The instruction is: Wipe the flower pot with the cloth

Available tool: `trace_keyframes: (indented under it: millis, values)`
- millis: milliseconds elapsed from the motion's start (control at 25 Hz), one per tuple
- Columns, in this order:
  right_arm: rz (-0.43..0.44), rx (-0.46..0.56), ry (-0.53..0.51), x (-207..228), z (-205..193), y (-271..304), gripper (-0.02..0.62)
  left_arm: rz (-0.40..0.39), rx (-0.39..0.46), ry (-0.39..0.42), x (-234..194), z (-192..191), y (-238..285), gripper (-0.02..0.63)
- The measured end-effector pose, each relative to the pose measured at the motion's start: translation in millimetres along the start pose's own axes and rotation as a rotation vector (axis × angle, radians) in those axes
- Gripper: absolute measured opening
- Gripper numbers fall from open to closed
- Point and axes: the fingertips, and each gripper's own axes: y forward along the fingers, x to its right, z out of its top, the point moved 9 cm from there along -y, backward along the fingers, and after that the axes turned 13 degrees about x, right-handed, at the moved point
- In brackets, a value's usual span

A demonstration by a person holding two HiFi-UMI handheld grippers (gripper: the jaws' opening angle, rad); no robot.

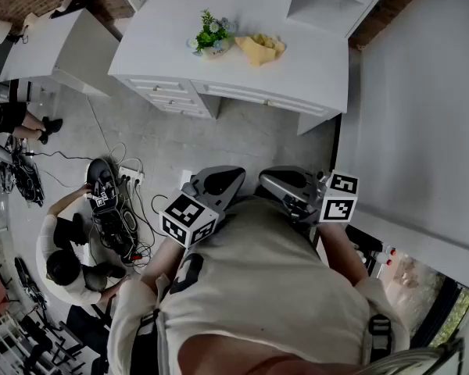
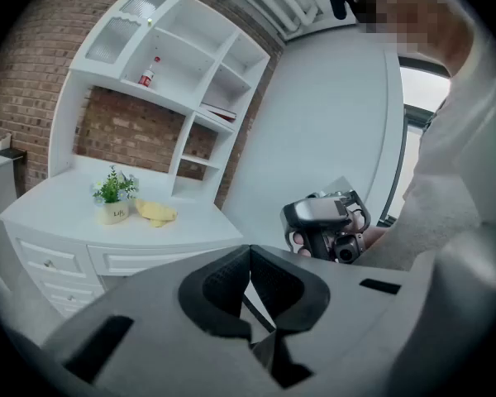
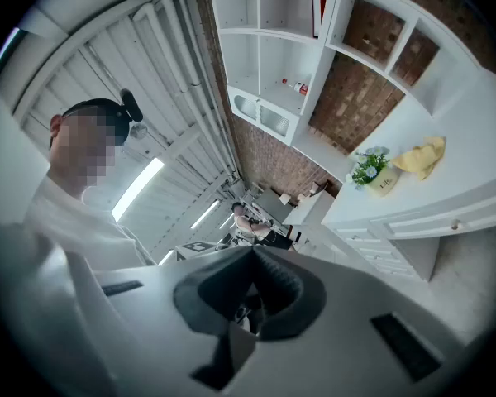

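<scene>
The small white flower pot [image 1: 213, 41] with its green plant stands on the white cabinet top [image 1: 313, 61], and the crumpled yellow cloth [image 1: 259, 49] lies just right of it. Both grippers are held close to my chest, well short of the cabinet. My left gripper [image 1: 217, 176] is shut with nothing in it; from its own view the pot [image 2: 113, 207] and cloth [image 2: 155, 212] lie far off to the left of its jaw tips [image 2: 250, 251]. My right gripper [image 1: 285, 180] is also shut and empty, with the pot [image 3: 379, 177] and cloth [image 3: 422, 157] far to its right.
The cabinet has drawers [image 1: 172, 100] on its front and a white shelf unit [image 2: 182, 64] at the back against brick. A person [image 1: 66, 248] crouches on the floor at left among cables and a power strip [image 1: 129, 174]. A grey wall [image 1: 422, 116] runs along the right.
</scene>
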Motion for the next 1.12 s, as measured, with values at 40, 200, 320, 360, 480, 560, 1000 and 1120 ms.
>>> trace_keyframes:
  millis: [40, 200, 320, 360, 480, 560, 1000, 1120]
  values:
    - [-0.003, 0.001, 0.003, 0, -1, -4, 0.011, -0.001, -0.003, -0.001, 4, -2, 1, 0.020]
    - [-0.004, -0.003, 0.018, 1, -1, -16, 0.011, 0.013, -0.012, -0.010, 15, -7, 6, 0.020]
    - [0.006, -0.016, 0.025, 1, 4, -19, 0.011, 0.038, -0.013, -0.020, 19, -6, 9, 0.020]
    - [0.010, -0.020, 0.028, 2, 6, -20, 0.011, 0.046, -0.013, -0.021, 20, -5, 10, 0.020]
    - [0.026, -0.029, 0.050, 8, 9, -23, 0.011, 0.070, -0.016, -0.019, 23, -6, 12, 0.020]
    - [0.047, -0.031, 0.072, 12, 11, -24, 0.011, 0.084, -0.020, -0.019, 24, -6, 15, 0.020]
    - [0.072, -0.133, 0.100, 31, 21, -7, 0.011, 0.156, -0.039, -0.014, 16, -1, 19, 0.020]
    - [0.046, -0.148, 0.084, 38, 27, 6, 0.011, 0.143, -0.036, -0.013, -1, 3, 21, 0.020]
